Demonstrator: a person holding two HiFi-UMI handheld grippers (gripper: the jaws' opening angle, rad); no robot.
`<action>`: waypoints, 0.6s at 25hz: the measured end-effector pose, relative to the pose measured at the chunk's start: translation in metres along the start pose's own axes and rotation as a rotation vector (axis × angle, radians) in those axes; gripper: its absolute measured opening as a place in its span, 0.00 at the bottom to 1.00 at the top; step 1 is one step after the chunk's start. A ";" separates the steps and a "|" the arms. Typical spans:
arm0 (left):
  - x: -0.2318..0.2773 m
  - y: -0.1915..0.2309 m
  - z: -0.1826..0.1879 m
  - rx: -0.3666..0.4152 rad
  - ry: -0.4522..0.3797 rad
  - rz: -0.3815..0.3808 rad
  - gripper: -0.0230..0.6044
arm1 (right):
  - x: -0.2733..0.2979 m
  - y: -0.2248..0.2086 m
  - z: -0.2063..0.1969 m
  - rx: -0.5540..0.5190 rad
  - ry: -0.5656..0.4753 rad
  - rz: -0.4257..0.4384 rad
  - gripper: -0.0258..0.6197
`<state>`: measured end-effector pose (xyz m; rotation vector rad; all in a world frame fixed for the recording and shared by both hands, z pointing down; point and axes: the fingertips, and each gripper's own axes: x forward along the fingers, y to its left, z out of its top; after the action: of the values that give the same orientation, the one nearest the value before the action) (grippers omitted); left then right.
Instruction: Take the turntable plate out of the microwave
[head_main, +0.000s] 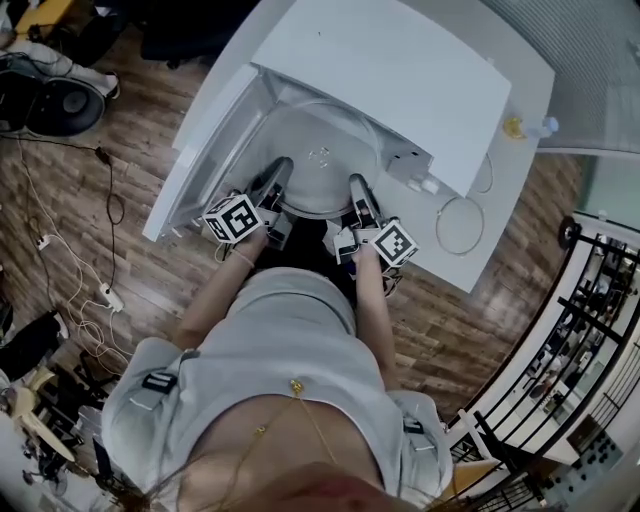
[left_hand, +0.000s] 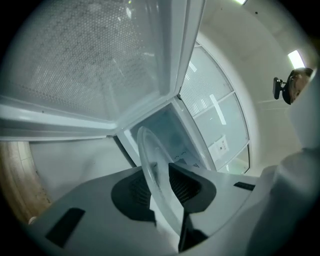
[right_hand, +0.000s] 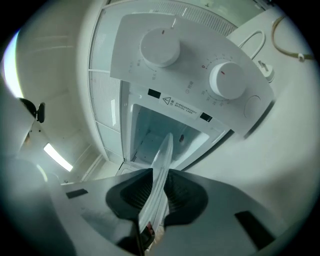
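The microwave (head_main: 400, 80) stands with its door (head_main: 200, 150) swung open at the left. The left gripper (head_main: 277, 175) has its jaws narrowed onto the glass turntable plate (head_main: 320, 160), pinching its rim at about 8 o'clock, and the ribbed pads (left_hand: 185, 187) press both faces. The plate is at the cavity mouth, between both grippers. The right gripper (head_main: 358, 188) clamps the rim near 4 o'clock, in front of the two knobs (right_hand: 160, 46)

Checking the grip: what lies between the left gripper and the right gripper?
In the head view, the round clear glass turntable plate spans the gap between left gripper and right gripper, each clamped on its rim.
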<state>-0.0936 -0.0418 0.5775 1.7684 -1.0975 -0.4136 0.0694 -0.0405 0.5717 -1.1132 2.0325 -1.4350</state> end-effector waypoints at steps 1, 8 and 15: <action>-0.003 -0.003 0.001 0.011 0.008 -0.010 0.20 | -0.001 0.005 -0.001 -0.004 -0.009 0.009 0.16; -0.028 -0.021 0.003 0.023 0.026 -0.057 0.20 | -0.022 0.033 -0.013 -0.058 -0.041 0.008 0.16; -0.050 -0.046 0.004 0.025 0.029 -0.090 0.20 | -0.045 0.060 -0.018 -0.068 -0.058 0.013 0.16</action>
<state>-0.1005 0.0028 0.5269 1.8453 -1.0100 -0.4289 0.0611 0.0143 0.5182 -1.1538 2.0579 -1.3206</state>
